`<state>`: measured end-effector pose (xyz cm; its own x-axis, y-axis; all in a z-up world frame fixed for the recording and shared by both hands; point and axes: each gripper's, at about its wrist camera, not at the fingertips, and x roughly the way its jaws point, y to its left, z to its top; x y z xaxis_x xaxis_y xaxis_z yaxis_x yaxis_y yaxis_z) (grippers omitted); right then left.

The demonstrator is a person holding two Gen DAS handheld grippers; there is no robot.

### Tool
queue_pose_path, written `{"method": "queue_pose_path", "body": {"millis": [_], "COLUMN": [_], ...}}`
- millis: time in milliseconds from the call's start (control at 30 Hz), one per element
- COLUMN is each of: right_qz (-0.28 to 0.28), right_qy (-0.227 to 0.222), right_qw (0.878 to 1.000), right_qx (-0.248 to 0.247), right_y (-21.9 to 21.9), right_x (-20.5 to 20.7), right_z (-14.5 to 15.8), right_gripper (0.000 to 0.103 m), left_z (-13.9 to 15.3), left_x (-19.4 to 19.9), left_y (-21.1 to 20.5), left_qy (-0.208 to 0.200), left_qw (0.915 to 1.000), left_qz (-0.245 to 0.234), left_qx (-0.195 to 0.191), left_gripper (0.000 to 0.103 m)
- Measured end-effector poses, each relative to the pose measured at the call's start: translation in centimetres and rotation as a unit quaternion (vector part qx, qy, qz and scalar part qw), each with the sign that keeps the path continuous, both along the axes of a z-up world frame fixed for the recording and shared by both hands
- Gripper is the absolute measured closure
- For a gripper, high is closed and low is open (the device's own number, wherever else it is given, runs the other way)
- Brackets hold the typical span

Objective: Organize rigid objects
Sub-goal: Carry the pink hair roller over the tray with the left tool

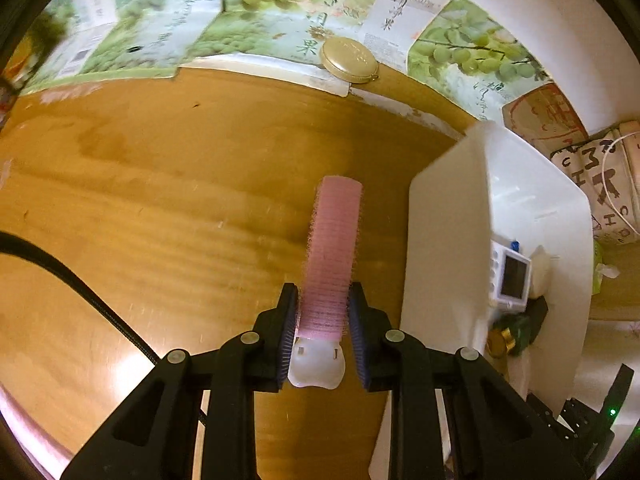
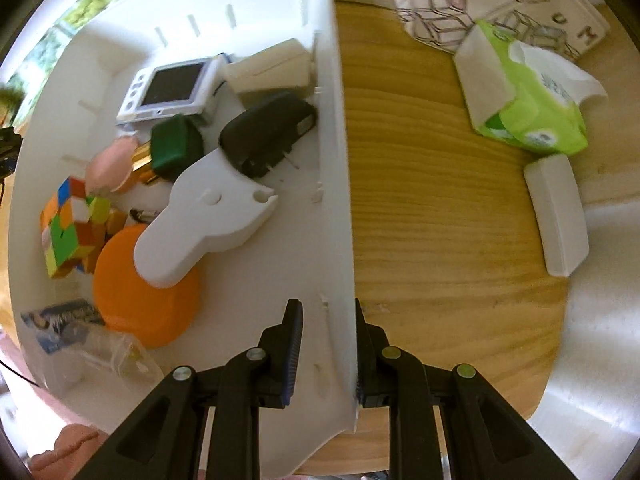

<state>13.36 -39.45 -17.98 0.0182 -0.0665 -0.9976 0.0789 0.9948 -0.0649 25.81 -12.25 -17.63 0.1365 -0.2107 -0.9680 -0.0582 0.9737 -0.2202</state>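
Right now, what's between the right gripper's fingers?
The white bin wall, right wrist view: right gripper straddles it, one finger inside, one outside over the table.

I worked at a wooden surface (image 1: 168,184) with a warm yellow grain. Behind its far edge, grape-printed posters (image 1: 280,8) covered the backdrop, and a white wall (image 1: 568,20) rose beyond them. Glare washed over the surface's near edge.

One pink hair roller (image 1: 334,256), one white bin (image 2: 340,160), one cube (image 2: 70,226)
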Motion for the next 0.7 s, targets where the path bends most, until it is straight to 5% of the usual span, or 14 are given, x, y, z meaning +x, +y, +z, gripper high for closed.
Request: {"method": "queue_pose_path", "body": {"millis": [267,700], "right_qz": [0.065,0.150], "right_qy": [-0.002,-0.007], "right_qw": [0.998,0.988], "right_qx": [0.012,0.022], "right_y": [0.6,1.5], "right_x": [0.0,-0.5], "right_z": [-0.6,-1.7], "right_gripper": [0.082,0.082], "left_z": [4.8,10.0], "left_x": [-3.9,-8.9], "left_y": [0.8,-3.5], "left_qy": [-0.035,-0.102], "left_qw": [0.9989,0.9945], "left_qz": [0.030,0.023], "left_qx": [0.008,-0.010], "left_gripper": [0.076,0.076]}}
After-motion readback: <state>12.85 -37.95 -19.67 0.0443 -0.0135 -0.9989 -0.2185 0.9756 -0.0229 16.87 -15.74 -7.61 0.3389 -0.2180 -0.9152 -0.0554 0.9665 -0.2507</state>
